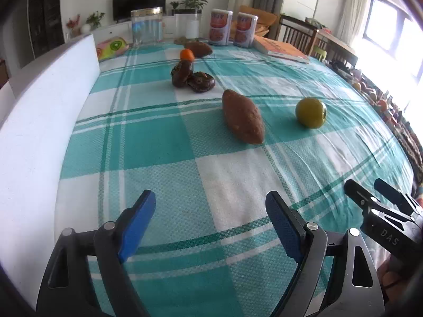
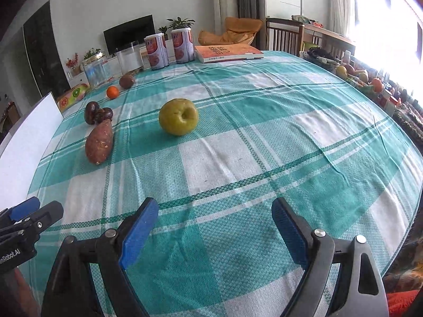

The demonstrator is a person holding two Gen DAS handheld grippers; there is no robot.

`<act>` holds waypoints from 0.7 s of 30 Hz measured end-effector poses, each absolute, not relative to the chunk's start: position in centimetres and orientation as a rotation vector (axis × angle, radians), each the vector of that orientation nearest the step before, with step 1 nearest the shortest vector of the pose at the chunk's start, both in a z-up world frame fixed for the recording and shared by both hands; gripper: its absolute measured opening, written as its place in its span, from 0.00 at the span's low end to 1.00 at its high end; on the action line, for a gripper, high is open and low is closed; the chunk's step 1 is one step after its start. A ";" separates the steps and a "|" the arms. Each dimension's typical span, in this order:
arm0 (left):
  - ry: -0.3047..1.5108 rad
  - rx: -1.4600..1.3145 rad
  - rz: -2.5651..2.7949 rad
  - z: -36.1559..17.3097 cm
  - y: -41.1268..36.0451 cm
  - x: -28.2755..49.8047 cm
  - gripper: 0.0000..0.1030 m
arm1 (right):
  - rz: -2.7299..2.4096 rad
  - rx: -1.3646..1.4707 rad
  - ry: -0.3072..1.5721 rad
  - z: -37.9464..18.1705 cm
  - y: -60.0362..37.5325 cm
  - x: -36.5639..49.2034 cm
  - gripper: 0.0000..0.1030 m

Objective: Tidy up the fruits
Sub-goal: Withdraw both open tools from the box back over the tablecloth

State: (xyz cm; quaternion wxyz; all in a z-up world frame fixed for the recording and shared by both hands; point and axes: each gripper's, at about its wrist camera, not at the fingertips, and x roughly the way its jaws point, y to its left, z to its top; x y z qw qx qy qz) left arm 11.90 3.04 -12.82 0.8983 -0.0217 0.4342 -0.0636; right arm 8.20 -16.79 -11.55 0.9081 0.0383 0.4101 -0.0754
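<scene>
White foam board (image 1: 39, 111), flat and matte, stands upright along the left table edge. Left gripper (image 1: 211, 227): blue ribbed pads spread wide, nothing between them, held low over the woven teal-and-white checked tablecloth (image 1: 164, 142). Beyond it, a row of produce recedes up the cloth: two dark, wrinkled, rounded fruits (image 1: 191, 77) touching each other; a small smooth orange (image 1: 187, 54); a brown oval fruit (image 1: 198, 49) behind it. Centre: a tapered, rough-skinned reddish sweet potato (image 1: 242, 116) lying on its side. To its right, apart from it, a smooth yellow-green apple (image 2: 178, 116), stem dimple towards the right wrist camera. Right gripper (image 2: 214, 231): released likewise, pads parted, level above the cloth, the apple ahead of it. Far edge: clear cylindrical jar (image 1: 147, 26), two printed canisters (image 1: 234, 27), an orange book (image 2: 228, 52).
</scene>
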 end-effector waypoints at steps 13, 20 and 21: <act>0.909 -0.002 -0.062 -14.5 3.2 12.4 0.87 | -0.161 0.068 0.909 -13.2 -16.8 9.3 0.85; 0.913 0.010 -0.056 -14.6 3.0 12.4 0.88 | -0.163 0.069 0.928 -13.4 -16.8 9.4 0.93; 0.914 0.013 -0.054 -14.6 3.0 12.4 0.88 | -0.164 0.070 0.932 -13.5 -16.8 9.4 0.94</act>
